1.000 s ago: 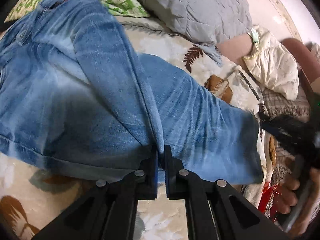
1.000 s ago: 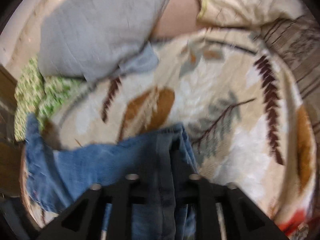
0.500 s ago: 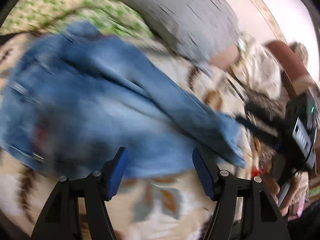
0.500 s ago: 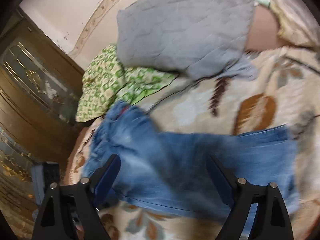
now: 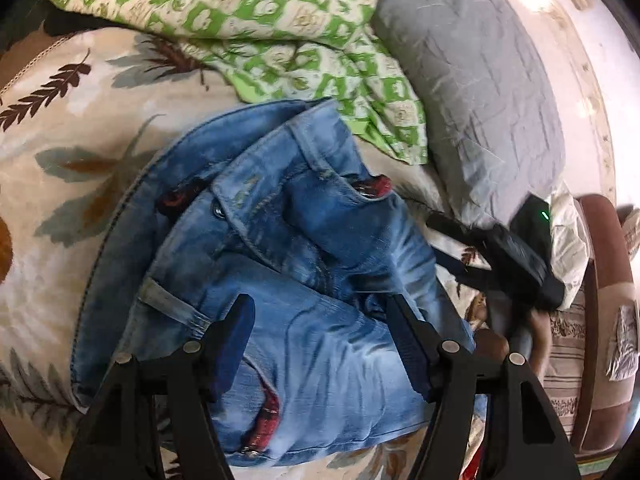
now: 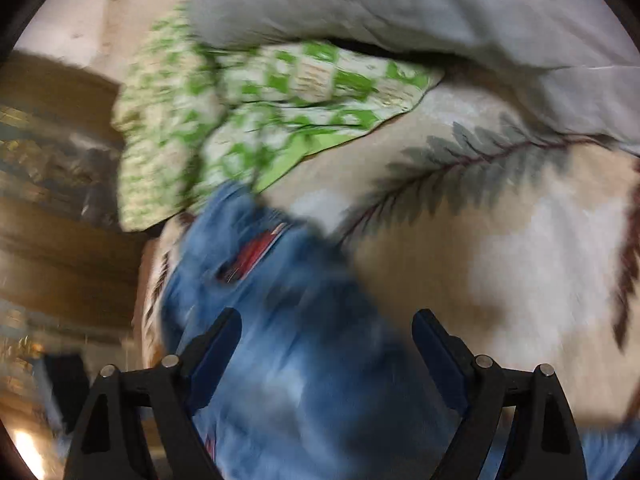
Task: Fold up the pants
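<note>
Left gripper (image 5: 320, 344) jaws spread wide, nothing between the pads, hanging over the jeans (image 5: 280, 264) with fingers at 7 and 5 o'clock of the left wrist view

Jeans lie bunched in a heap on the leaf-print bedspread (image 5: 60, 128), centre frame in the left view. Waistband and belt loop toward 12 o'clock, metal button near 9 o'clock of the heap, red lining showing at pocket openings at 1 and 6 o'clock

Right gripper (image 6: 326, 354) also wide open, gripping nothing. Its view is motion-blurred: jeans (image 6: 288, 340) run from 6 o'clock up to centre, red patch visible at mid-left; can't tell whether the pads touch the denim

From the left view the right gripper (image 5: 516, 256) body sits at 3 o'clock, green LED lit, just beside the jeans' right edge, jaws not readable from there

Green-and-white patterned cloth (image 5: 256, 20) at 12 o'clock, touching the jeans' top edge. Grey quilted pillow (image 5: 472, 80) at 1–2 o'clock, overlapping the green cloth. In the right view green cloth (image 6: 248, 112) at 10–11 o'clock, grey pillow (image 6: 400, 8) across 12, bedspread (image 6: 500, 240) at 3 o'clock, wooden furniture (image 6: 52, 184) at 9 o'clock
</note>
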### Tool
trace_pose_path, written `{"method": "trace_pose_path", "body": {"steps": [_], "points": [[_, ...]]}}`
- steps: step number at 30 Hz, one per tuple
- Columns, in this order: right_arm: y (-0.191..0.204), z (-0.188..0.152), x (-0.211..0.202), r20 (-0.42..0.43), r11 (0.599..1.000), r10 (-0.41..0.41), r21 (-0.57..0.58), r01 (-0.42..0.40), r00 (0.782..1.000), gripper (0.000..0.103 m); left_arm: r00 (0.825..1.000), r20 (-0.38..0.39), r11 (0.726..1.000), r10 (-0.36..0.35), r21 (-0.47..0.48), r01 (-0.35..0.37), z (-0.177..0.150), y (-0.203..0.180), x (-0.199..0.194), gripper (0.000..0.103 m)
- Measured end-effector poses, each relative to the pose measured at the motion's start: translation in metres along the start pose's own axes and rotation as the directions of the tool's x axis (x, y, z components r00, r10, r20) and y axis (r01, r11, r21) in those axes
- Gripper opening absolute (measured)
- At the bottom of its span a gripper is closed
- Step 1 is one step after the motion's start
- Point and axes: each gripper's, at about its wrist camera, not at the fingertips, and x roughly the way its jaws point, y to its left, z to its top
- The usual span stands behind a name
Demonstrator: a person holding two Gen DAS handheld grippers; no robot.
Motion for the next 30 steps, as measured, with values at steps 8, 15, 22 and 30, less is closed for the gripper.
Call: {"method": "trace_pose_path", "body": {"steps": [8,15,22,30], "points": [[0.054,-0.020,0.000,0.048,0.978,-0.107,-0.173,0.114,0.993,0.014,0.999,0.030,0.998,-0.032,-0.058,0.034,0.009,0.013,-0.017,0.069],[0.144,-0.130,-0.054,0.311,0.836,-0.139,-0.471,0.280,0.940,0.012,0.989,0.141,0.997,-0.049,-0.060,0.058,0.010,0.017,-0.052,0.073],[0.157,-0.229,-0.030,0.415,0.721,-0.156,-0.573,0.391,0.896,0.012,0.987,0.144,0.992,-0.075,-0.093,0.089,0.001,0.025,-0.063,0.079],[0.136,-0.274,0.001,0.373,0.719,-0.194,-0.575,0.390,0.907,0.015,0.992,0.114,0.990,-0.062,-0.118,0.075,-0.026,0.032,-0.064,0.080]]}}
